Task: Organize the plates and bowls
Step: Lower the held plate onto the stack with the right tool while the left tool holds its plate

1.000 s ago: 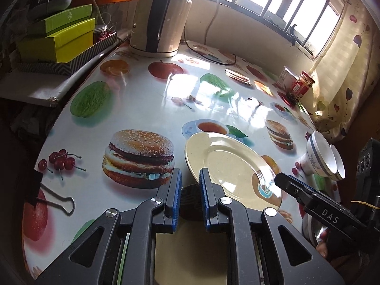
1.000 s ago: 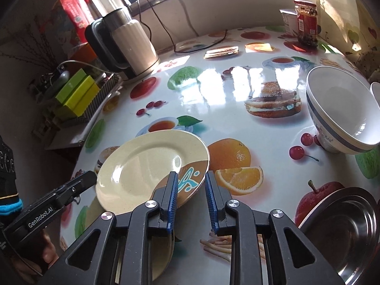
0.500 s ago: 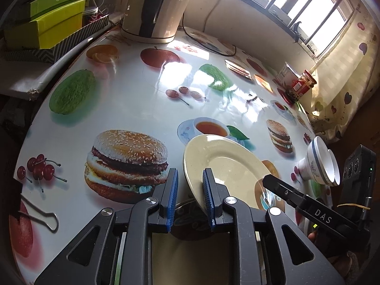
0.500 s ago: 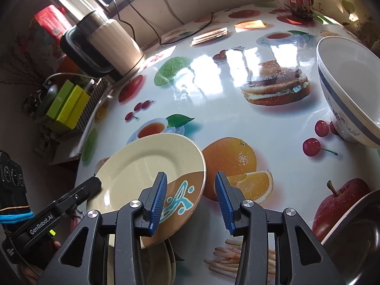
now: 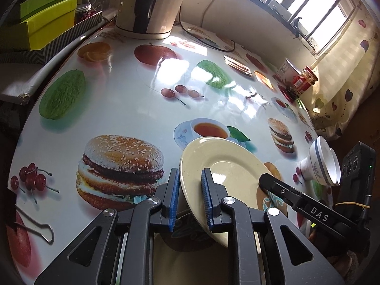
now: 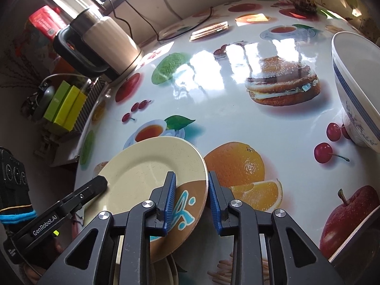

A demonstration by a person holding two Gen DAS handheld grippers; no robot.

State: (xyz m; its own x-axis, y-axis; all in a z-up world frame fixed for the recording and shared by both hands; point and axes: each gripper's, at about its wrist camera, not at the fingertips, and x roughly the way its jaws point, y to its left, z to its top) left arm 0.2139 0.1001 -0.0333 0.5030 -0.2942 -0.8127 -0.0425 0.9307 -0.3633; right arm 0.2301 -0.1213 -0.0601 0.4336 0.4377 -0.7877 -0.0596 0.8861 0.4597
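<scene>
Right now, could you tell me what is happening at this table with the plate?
A person holds a gripper in each hand, and both straddle the rim of one cream plate, tilted above the printed table. The left gripper takes its near-left edge and the right gripper the brown patterned edge; both are closing. More plates lie stacked beneath. A white bowl with a blue band and a steel bowl wait on the right.
</scene>
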